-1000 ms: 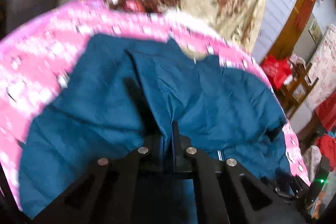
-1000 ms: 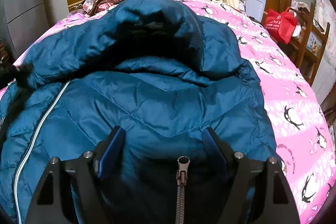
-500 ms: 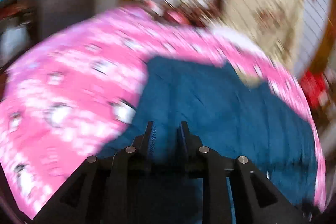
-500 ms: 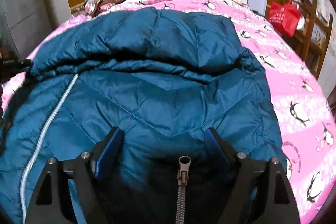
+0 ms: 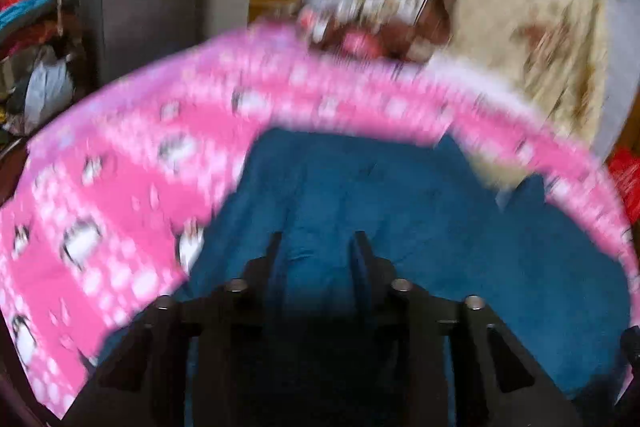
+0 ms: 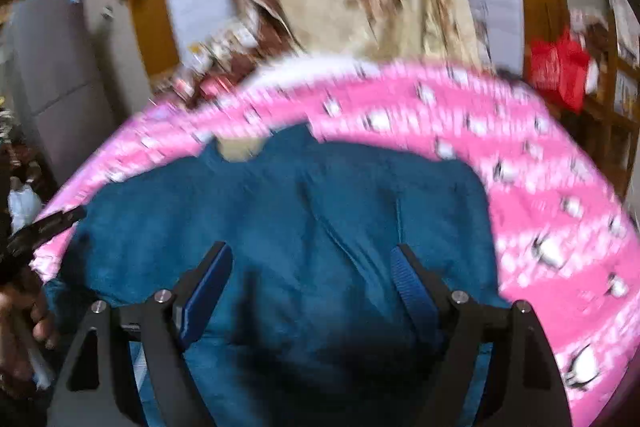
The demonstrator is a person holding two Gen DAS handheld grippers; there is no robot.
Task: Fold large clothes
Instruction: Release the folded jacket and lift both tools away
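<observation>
While the blue jacket (image 6: 312, 211) lies on the pink bedspread (image 6: 540, 211), right gripper (image 6: 310, 267) fingers hover wide apart. Left gripper (image 5: 316, 251) fingers, narrow, have just been opening, empty.

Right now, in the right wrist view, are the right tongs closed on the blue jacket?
No, the right tongs stand wide open above the blue jacket, and their pads do not press on the cloth.

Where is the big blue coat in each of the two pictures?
Left wrist view: the blue coat fills the lower middle and right, spread under the left gripper.
Right wrist view: the coat fills the lower middle and left, under the right gripper.
Shared landmark: the pink penguin bedspread curves around the coat's far edge in both views.
</observation>
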